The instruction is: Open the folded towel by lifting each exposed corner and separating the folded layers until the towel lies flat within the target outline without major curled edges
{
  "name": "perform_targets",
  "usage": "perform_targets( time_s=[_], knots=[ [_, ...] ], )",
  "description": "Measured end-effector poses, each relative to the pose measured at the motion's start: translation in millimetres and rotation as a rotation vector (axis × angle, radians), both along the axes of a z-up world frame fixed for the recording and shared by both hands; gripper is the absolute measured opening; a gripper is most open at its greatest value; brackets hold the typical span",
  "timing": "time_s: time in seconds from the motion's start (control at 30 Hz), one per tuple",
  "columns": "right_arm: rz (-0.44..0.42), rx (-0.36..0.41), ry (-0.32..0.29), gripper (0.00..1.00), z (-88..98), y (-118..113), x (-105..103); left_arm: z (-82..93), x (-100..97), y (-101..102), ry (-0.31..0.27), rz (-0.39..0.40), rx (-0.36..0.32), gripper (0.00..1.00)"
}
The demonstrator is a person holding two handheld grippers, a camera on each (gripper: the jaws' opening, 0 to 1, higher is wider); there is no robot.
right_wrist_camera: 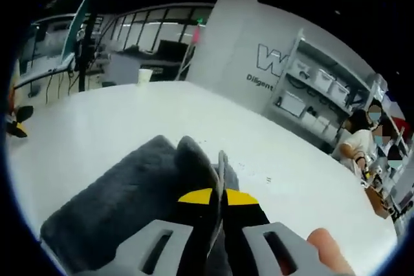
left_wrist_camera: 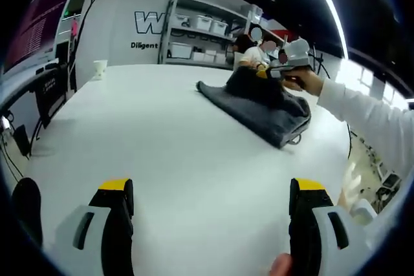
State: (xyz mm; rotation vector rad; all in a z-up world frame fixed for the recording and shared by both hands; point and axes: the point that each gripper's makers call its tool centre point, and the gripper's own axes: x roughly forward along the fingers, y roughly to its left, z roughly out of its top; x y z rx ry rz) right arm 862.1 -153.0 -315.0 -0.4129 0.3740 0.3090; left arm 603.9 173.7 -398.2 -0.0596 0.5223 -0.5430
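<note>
Closest in, the right gripper (right_wrist_camera: 217, 200) has its jaws pinched tight on an edge of the dark grey towel (right_wrist_camera: 123, 192), pulling a fold up off the white table (right_wrist_camera: 97, 121). The left gripper (left_wrist_camera: 210, 201) hovers over bare table with its jaws spread wide, holding nothing.

From the left gripper view the towel (left_wrist_camera: 259, 105) sits further across the table, bunched and peaked where it's lifted, so I'd say the unfolding is just getting started. Layers still need separating, and I can't make out any target outline.

Further back there's a white cup (left_wrist_camera: 99, 69) near the table's far edge, can't see what's in it. Behind that, shelves (left_wrist_camera: 204, 33) with white bins, contents hidden.
</note>
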Motion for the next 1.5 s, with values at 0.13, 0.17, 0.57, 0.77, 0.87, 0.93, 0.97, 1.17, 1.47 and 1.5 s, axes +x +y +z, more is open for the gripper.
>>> perform_targets(
  time_s=[0.13, 0.17, 0.57, 0.77, 0.87, 0.93, 0.97, 1.17, 1.47, 1.5],
  knots=[
    [-0.062, 0.008, -0.004, 0.00, 7.3, -23, 9, 0.7, 0.4, 0, -0.003, 0.001, 0.002, 1.00],
    [-0.085, -0.004, -0.009, 0.00, 8.6, -33, 12, 1.0, 0.5, 0, -0.003, 0.001, 0.001, 1.00],
    [-0.302, -0.038, 0.004, 0.00, -9.1, -119, 33, -5.5, 4.9, 4, 0.014, 0.018, 0.010, 1.00],
    [-0.366, -0.029, 0.034, 0.00, -30.3, -146, 39, -6.8, 7.4, 12, 0.018, 0.044, 0.010, 1.00],
    [-0.387, -0.014, 0.047, 0.00, -38.6, -155, 46, -9.3, 11.3, 15, 0.025, 0.052, 0.009, 1.00],
    [-0.405, -0.015, 0.062, 0.00, -46.0, -160, 48, -11.0, 11.7, 17, 0.030, 0.056, 0.011, 1.00],
    [-0.412, -0.020, 0.070, 0.00, -49.9, -162, 49, -11.9, 12.6, 17, 0.033, 0.058, 0.011, 1.00],
    [-0.431, -0.045, 0.097, 0.00, -67.6, -167, 51, -12.0, 12.8, 18, 0.037, 0.062, 0.010, 1.00],
    [-0.448, -0.066, 0.131, 0.00, -85.7, -170, 51, -7.7, 13.3, 13, 0.017, 0.053, 0.019, 1.00],
    [-0.449, -0.068, 0.136, 0.00, -87.9, -171, 50, -7.7, 13.7, 12, 0.017, 0.050, 0.020, 1.00]
  ],
)
